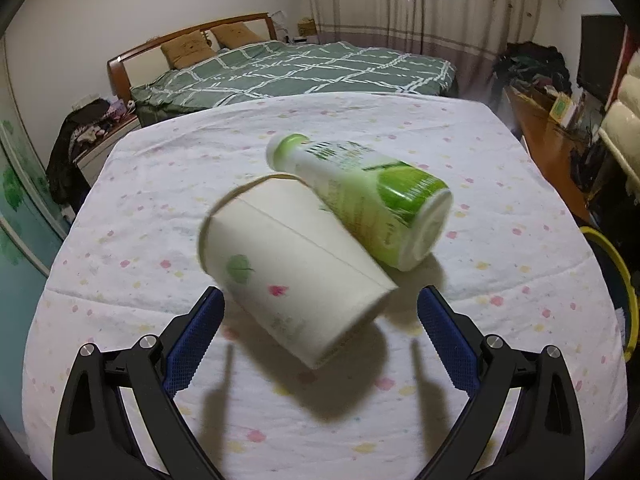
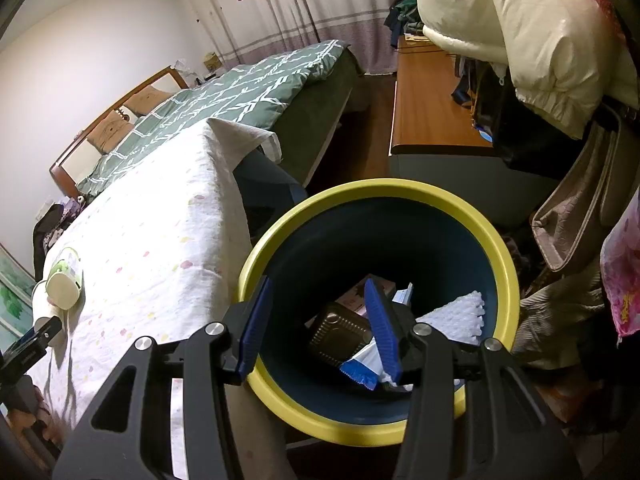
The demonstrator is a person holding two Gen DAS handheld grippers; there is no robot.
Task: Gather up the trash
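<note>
Your left gripper [image 1: 320, 308] hangs over the white floral bedspread [image 1: 160, 184] with its jaws spread wide and nothing pressed between the blue pads [image 1: 192, 344]. Just beyond the tips a white paper cup [image 1: 288, 268] lies on its side, rim toward the far left, base toward you. A green-and-white plastic bottle [image 1: 360, 196] lies touching it on the far right side, cap pointing away.

Your right gripper [image 2: 320, 320] points down into the yellow-rimmed, dark blue trash bin [image 2: 400, 188] that stands just beside the right edge of the bedspread. Its jaws stand partly apart, and nothing is gripped between them. Inside the bin you can see a dark ribbed tray [image 2: 340, 332], a blue-and-white wrapper [image 2: 360, 372], a white foam sheet [image 2: 460, 316] and a pink carton [image 2: 356, 296].
</note>
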